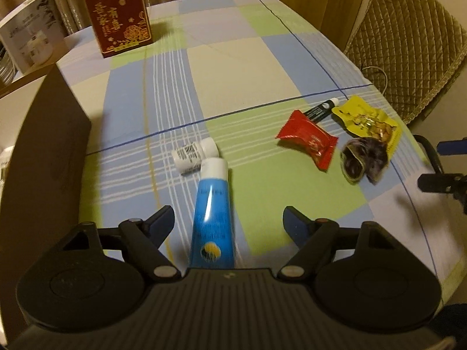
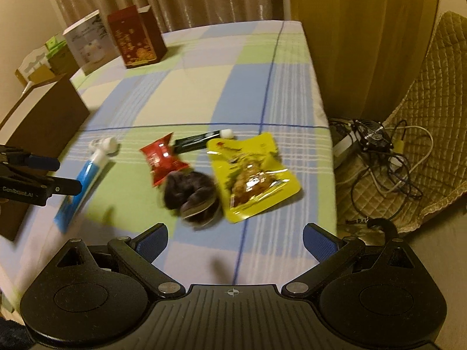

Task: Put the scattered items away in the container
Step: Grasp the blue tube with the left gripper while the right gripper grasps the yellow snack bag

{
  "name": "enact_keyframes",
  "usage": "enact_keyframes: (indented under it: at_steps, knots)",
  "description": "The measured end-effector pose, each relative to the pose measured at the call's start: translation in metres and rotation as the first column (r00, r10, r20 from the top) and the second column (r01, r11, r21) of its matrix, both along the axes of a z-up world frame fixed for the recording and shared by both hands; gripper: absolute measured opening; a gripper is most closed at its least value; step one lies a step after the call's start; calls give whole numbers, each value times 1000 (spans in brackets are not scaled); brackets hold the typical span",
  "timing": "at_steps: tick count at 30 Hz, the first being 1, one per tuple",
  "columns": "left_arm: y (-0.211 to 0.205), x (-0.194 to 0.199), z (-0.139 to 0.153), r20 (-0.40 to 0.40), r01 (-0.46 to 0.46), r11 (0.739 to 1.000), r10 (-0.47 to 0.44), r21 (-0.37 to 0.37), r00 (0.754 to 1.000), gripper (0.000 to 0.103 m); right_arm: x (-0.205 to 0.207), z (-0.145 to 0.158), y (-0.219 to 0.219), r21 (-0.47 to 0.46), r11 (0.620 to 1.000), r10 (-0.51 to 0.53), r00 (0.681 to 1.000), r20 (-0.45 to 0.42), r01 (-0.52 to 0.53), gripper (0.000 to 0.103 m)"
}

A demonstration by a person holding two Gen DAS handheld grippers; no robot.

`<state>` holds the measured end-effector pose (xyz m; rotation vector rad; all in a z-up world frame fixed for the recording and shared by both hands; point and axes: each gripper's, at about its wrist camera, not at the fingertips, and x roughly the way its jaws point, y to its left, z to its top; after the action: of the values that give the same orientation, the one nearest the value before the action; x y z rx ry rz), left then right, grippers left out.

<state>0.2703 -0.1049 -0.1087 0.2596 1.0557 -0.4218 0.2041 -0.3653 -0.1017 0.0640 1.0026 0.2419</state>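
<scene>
My left gripper (image 1: 229,218) is open, its jaws either side of a blue tube (image 1: 212,218) with a white cap lying on the checked tablecloth (image 1: 233,67). A small white bottle (image 1: 194,154) lies at the tube's cap. To the right lie a red packet (image 1: 308,138), a black tube (image 1: 319,110), a yellow snack pouch (image 1: 366,119) and a dark furry item (image 1: 364,159). My right gripper (image 2: 235,240) is open above the cloth, just short of the furry item (image 2: 189,194) and yellow pouch (image 2: 252,173). The brown box (image 1: 43,151) stands at the left.
A red printed box (image 1: 118,14) and a white book-like box (image 1: 29,32) stand at the table's far left. A quilted chair (image 1: 408,38) is at the right. A fan and cables (image 2: 376,151) lie beside the table's right edge.
</scene>
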Motion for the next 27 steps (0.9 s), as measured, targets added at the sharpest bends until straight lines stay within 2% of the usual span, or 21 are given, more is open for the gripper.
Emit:
enact_keyframes:
  at_steps: [6,9,11,13,14,15,16,24,25,26,27]
  knots:
    - [-7,29,-18,-19,-15,1000,15,7,1000,64,19,-2,-13,12,1000,-1,1000,25,1,103]
    - [-7,39,-27,-47,-16,1000,16,-1,999,54,29,-3,-21,18,1000,10,999,36,-10,103]
    - [-7,43,-34,-69,-22,1000,22,-2,997,35,35,-5,-23,17,1000,15,999,38,-16,103]
    - [-6,44,-40,-73,-29,1000,30,7,997,27,41,-6,-26,20,999,28,999,45,-29,103]
    - [-4,43,-40,-62,-24,1000,24,5,998,26,44,-8,-26,20,999,36,998,46,-37,87]
    - [-3,43,-40,-61,-25,1000,25,3,998,26,49,-10,-27,27,998,48,998,37,-49,80]
    - [-1,43,-40,-60,-33,999,33,2,998,26,54,-13,-28,35,998,48,998,28,-49,77]
    - [19,40,-40,-64,-78,997,80,26,995,26,81,-35,-24,80,990,120,993,3,-120,77]
    - [22,39,-39,-66,-83,996,85,28,994,26,84,-37,-24,89,988,129,992,-6,-128,73]
    - [24,38,-39,-68,-88,996,89,29,994,26,86,-40,-23,94,985,144,990,-11,-142,63]
    - [25,36,-38,-70,-91,995,93,30,993,26,88,-40,-21,90,984,156,988,-2,-155,58]
